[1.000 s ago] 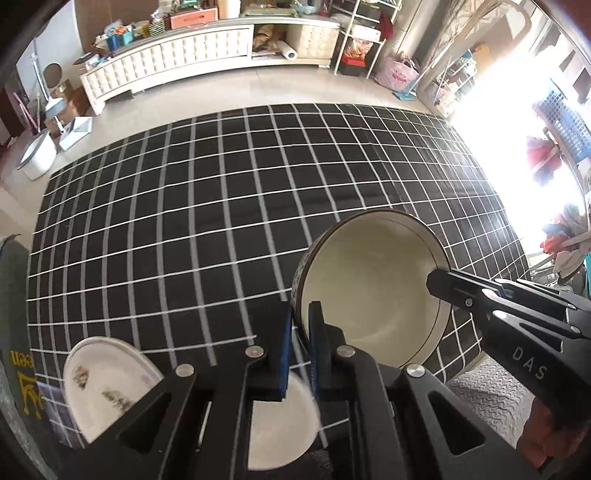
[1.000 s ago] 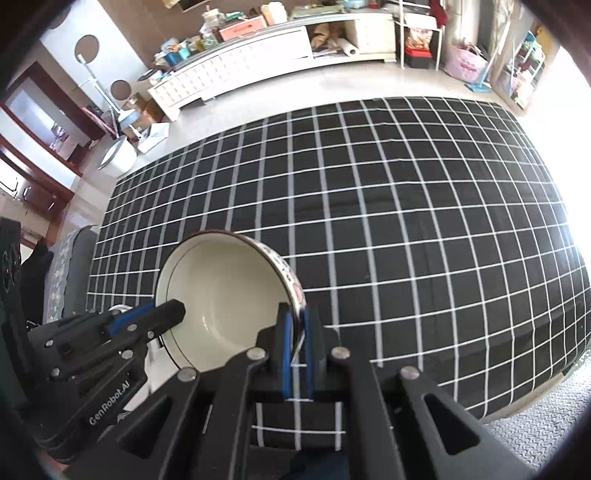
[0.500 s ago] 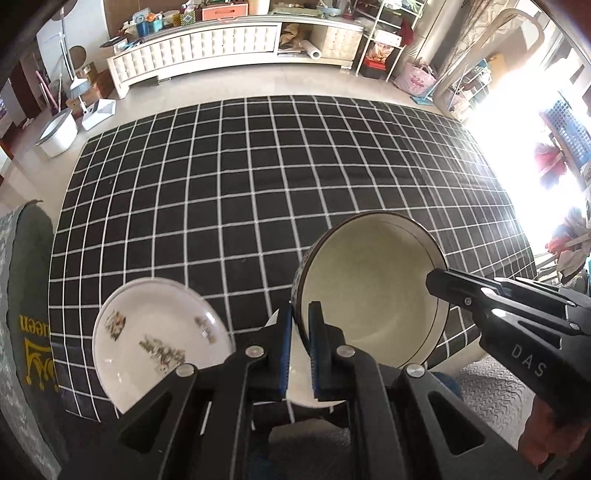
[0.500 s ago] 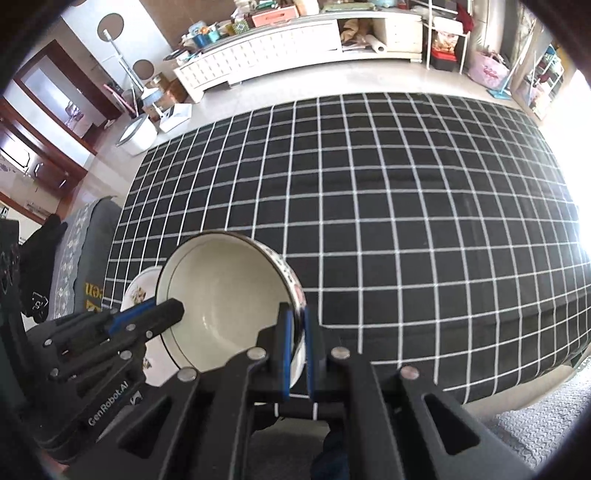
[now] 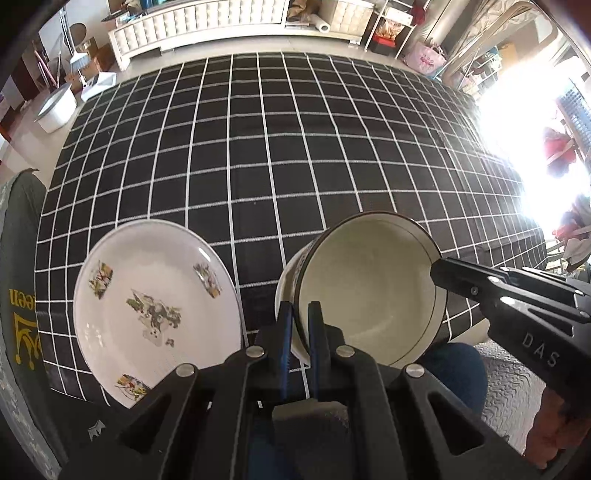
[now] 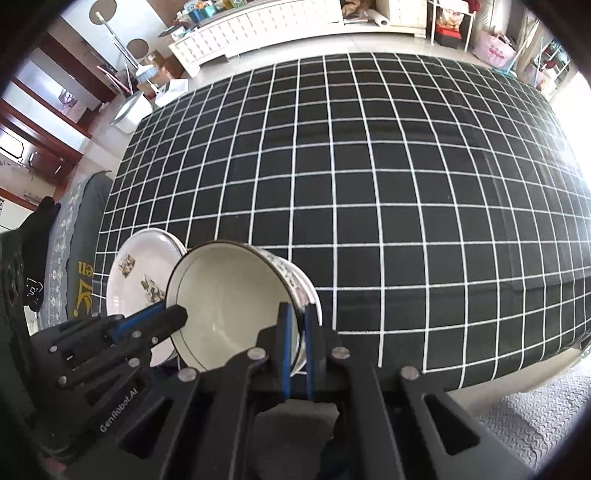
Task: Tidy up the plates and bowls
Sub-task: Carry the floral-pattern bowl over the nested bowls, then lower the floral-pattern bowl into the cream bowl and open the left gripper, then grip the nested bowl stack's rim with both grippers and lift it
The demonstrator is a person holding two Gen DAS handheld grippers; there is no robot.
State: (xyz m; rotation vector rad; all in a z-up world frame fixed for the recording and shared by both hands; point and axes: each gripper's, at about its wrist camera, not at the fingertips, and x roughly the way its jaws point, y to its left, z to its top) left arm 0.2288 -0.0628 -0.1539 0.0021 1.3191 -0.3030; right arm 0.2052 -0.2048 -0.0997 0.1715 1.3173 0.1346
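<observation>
A cream bowl (image 5: 369, 288) with a dark rim and a patterned outer wall (image 6: 229, 295) hangs over the near edge of the black checked table (image 5: 258, 147). My left gripper (image 5: 299, 306) is shut on its left rim and my right gripper (image 6: 295, 308) is shut on its right rim. Each gripper also shows in the other's view: the right gripper (image 5: 439, 269) and the left gripper (image 6: 177, 314). A white plate with flower prints (image 5: 155, 306) lies on the cloth just left of the bowl (image 6: 136, 277). A white edge shows under the bowl; what it belongs to is unclear.
A dark green cushion with yellow lettering (image 5: 18, 314) borders the table's left side. A knee in blue jeans (image 5: 454, 369) and a grey floor mat (image 5: 513, 387) lie below the near edge. A white sideboard (image 5: 207, 18) stands beyond the table.
Both grippers have carried the bowl lower and sideways along the table's near edge. The flowered plate, earlier half hidden at the lower left, now shows whole beside the bowl.
</observation>
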